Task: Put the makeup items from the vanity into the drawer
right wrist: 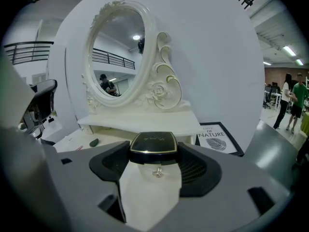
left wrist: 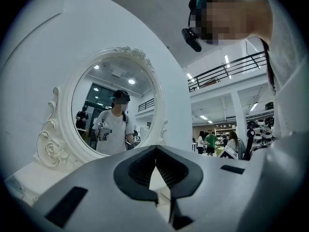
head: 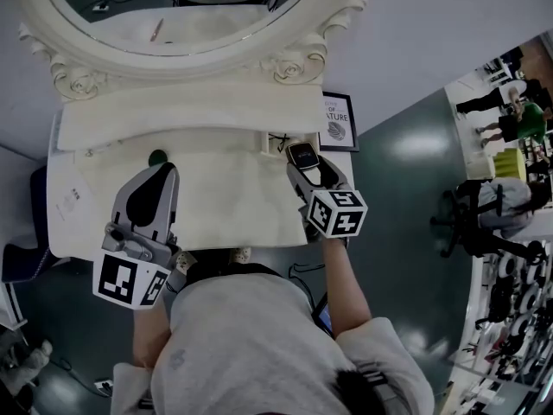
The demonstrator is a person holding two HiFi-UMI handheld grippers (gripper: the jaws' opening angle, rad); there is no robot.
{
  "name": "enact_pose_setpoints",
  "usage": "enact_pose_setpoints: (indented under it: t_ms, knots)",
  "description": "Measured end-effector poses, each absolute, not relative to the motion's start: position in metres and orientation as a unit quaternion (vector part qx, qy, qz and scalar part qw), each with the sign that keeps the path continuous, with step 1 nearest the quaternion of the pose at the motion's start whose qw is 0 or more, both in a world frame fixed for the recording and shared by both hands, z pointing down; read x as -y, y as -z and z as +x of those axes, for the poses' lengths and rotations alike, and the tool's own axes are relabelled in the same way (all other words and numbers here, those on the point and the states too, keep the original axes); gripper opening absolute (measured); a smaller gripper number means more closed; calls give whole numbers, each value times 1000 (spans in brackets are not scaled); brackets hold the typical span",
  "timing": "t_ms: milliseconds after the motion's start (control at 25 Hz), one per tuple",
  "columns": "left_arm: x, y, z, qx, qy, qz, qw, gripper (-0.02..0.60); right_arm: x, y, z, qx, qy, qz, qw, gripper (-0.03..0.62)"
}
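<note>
Slippage worries me: the right gripper (head: 302, 157) pinches the black compact (right wrist: 153, 146) by its edges above the vanity top (head: 225, 197), so a jolt could drop it, while the left gripper (left wrist: 155, 151) sits closed, empty.

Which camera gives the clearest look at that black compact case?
The right gripper view: the black compact fills the centre, clamped between the right gripper's jaws. The head view shows it small, from above. The left gripper view misses it.
</note>
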State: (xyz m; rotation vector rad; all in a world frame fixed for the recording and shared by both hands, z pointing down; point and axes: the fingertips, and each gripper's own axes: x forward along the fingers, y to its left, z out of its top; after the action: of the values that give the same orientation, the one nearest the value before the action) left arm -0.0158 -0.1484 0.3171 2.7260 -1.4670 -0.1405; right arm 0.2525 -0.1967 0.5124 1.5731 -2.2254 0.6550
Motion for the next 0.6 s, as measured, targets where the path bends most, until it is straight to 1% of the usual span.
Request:
enact_pose_setpoints:
  t_ms: [600]
  knots:
    - [147, -317, -33, 509, 37, 860, 17, 15, 230, -546, 274, 727, -311, 552, 263, 305]
